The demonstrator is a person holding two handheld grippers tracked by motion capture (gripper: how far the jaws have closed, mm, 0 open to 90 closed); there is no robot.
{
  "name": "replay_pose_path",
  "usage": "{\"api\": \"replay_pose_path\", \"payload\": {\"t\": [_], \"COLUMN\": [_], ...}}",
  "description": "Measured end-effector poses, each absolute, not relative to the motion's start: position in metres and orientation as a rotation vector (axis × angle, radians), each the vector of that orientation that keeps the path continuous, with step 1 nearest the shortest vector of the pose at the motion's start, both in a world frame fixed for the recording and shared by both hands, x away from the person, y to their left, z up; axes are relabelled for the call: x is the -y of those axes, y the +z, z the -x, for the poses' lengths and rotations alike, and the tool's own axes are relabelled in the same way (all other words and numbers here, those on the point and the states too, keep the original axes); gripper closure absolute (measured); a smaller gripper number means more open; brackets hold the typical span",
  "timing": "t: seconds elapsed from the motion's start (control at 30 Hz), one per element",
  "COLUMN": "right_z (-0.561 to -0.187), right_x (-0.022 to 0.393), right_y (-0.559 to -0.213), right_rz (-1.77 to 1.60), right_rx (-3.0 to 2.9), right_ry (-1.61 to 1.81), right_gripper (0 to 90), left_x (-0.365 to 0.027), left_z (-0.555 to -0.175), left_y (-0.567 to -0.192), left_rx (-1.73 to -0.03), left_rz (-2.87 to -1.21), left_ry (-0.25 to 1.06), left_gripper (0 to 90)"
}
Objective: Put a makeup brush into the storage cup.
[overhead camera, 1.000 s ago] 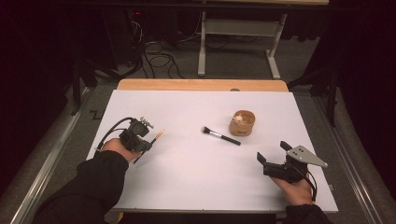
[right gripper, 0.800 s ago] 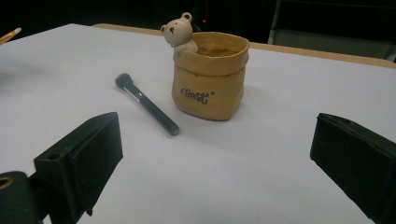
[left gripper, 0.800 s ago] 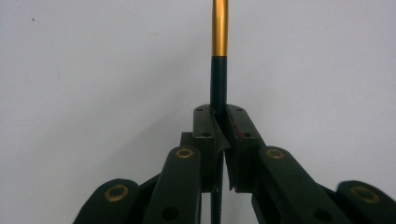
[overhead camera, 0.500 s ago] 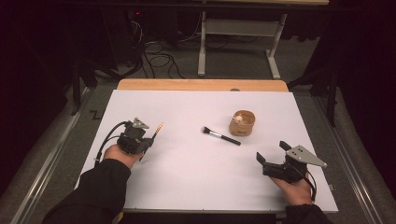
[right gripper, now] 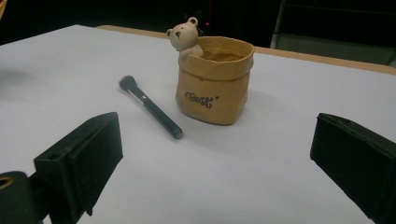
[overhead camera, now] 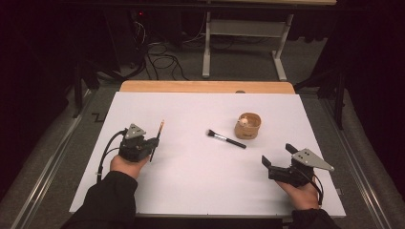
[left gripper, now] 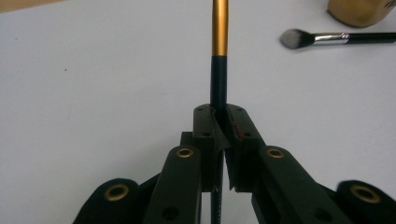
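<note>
Slim black brush with a gold ferrule [left gripper: 219, 56] sits clamped between the closed jaws of the left gripper [overhead camera: 154, 143], low over the white table sheet [overhead camera: 191, 181] near its left edge. Right gripper [overhead camera: 278, 157] — jaws wide apart, holding nothing — faces a tan bear-topped pot [right gripper: 215, 81] and black makeup brush [right gripper: 152, 108]. Beyond lie grey floor and dark room.

Dark room; grey floor [overhead camera: 229, 67]; white-legged bench [overhead camera: 248, 28] behind; cables [overhead camera: 160, 57].

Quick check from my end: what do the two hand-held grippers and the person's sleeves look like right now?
Both are black. The left hand-held gripper and right hand-held gripper each carry a grey three-cornered plate and trail a black cable. Brass-coloured rivets dot the left jaw arms. The sleeves are dark.
</note>
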State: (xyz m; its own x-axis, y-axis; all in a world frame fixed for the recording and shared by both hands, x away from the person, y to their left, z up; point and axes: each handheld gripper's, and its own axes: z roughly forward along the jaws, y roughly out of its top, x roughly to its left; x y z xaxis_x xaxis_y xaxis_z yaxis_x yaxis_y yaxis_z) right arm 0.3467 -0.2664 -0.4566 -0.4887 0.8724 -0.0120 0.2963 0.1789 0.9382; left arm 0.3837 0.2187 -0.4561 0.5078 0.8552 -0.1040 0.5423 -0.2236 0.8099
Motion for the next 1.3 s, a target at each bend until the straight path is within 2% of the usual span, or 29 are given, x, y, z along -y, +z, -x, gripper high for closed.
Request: {"api": "replay_pose_path", "payload": {"t": [0.2,0.5,0.6,0.8,1.3], "right_z": [-0.346,-0.344,-0.343,-0.347,-0.371], "right_x": [0.266,0.265,0.263,0.249,0.200], "right_y": [-0.456,-0.454,-0.448,-0.426,-0.402], "right_rz": [-1.086,-1.076,-1.075,-1.021,-0.889], "right_rx": [-1.888,-1.881,-1.876,-1.872,-1.940], "right_ry": [1.312,1.320,1.308,1.314,1.384], "right_gripper": [3.2,3.2,6.1,6.6,7.4], "left_x": [-0.219,-0.226,-0.228,-0.231,-0.230], "left_z": [-0.378,-0.372,-0.370,-0.368,-0.362], "left_y": [-0.458,-0.460,-0.458,-0.456,-0.449], "left_rx": [-1.092,-1.020,-1.005,-0.986,-0.939], "left_rz": [-1.854,-1.803,-1.778,-1.748,-1.704], "left_ry": [0.493,0.456,0.450,0.449,0.465], "left_gripper": [83.6,83.6,83.6,83.6,83.6]}}
